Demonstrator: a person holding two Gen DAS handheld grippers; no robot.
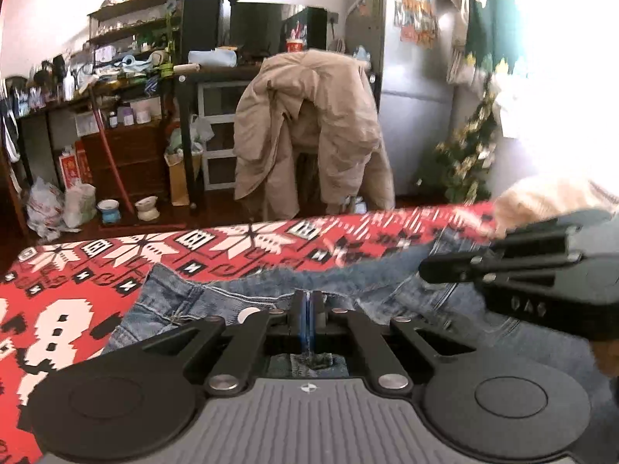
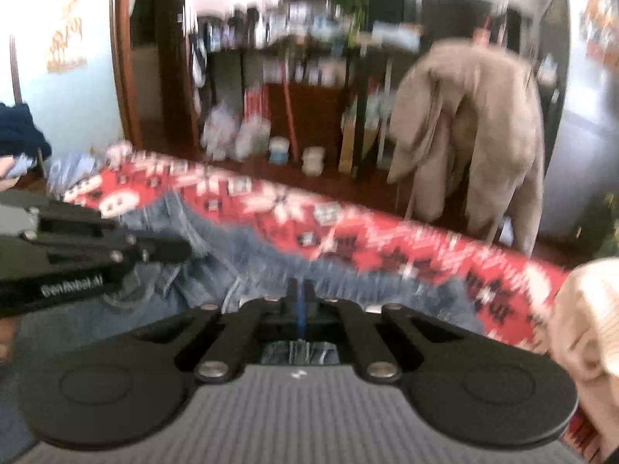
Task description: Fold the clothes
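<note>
- Left gripper (image 1: pixel 308 311): I am seeing its fingers pressed together, pinching a fold of the jeans (image 1: pixel 201 301) at lower centre of its frame.
- Right gripper (image 2: pixel 298 301): fingers likewise closed tight, gripping denim at lower centre of its view; that frame is blurring.
- Jeans are lying across the red patterned blanket (image 1: pixel 58 290), filling the middle band.
- Beige coat (image 1: pixel 309 123) is hanging over a chair, upper centre.
- Cream knit (image 2: pixel 588 317) is showing at right edge.

Left gripper (image 1: pixel 308 311) and right gripper (image 2: pixel 300 301) lying side by side, low and level, fingers of each pressing together.
</note>
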